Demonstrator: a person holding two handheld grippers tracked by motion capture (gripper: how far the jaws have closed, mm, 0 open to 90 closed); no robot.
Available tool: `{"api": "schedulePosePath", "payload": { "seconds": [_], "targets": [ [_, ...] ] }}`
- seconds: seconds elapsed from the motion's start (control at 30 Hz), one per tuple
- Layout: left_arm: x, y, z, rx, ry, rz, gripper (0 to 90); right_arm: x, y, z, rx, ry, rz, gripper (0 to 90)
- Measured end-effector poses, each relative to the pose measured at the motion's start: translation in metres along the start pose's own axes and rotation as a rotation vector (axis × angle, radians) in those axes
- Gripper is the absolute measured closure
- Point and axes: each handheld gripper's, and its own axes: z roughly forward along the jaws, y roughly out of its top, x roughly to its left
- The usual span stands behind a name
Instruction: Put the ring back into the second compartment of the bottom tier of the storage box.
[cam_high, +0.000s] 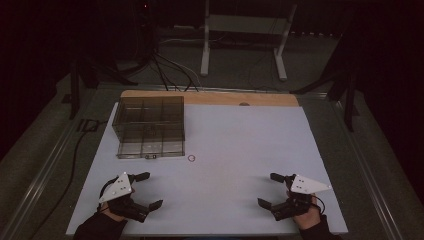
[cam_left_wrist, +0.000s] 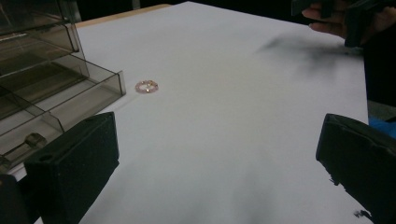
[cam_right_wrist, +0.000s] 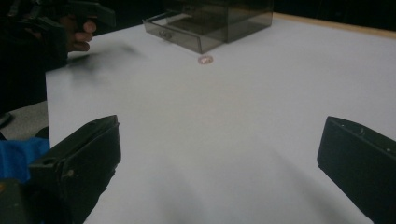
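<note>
Tabletop (cam_high: 235, 140): white sheet over a wooden board, whose far edge shows at 12 o'clock in the high view.

Drawer organiser (cam_high: 149, 126): smoked clear plastic, divided into compartments, standing at 10 o'clock on the tabletop. Its lowest drawer (cam_left_wrist: 70, 105) is pulled out toward the person; a small dark piece, possibly the pull, sits at its front.

Ring (cam_high: 191, 158): small, pinkish, lying flat on the sheet just beside the open drawer's right front corner, apart from it. Seen also in the left gripper view (cam_left_wrist: 146, 86) and the right gripper view (cam_right_wrist: 205, 59).

Left gripper (cam_high: 145, 190): at 7 o'clock, jaws spread wide, nothing between them.

Right gripper (cam_high: 270, 189): at 5 o'clock, jaws likewise wide and empty, well apart from the ring.
</note>
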Motion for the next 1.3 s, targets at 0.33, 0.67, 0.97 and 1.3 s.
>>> {"api": "schedulePosePath", "payload": {
  "seconds": [0.33,0.67,0.97,1.3],
  "targets": [
    [0.001,0.001,0.003,0.008,-0.012,-0.006,0.4,0.000,0.000,0.006,0.021,0.019,0.015,0.0],
    [-0.002,0.001,0.003,0.026,-0.027,0.014,0.4,0.004,0.002,0.008,0.021,0.031,-0.001,0.0],
    [-0.005,0.007,0.003,0.016,-0.038,0.026,0.4,0.003,0.002,0.008,0.020,0.031,0.011,0.0],
    [-0.005,0.015,0.006,0.019,-0.069,0.034,0.4,0.002,0.002,0.007,0.008,0.025,0.018,0.0]
  ]
}}
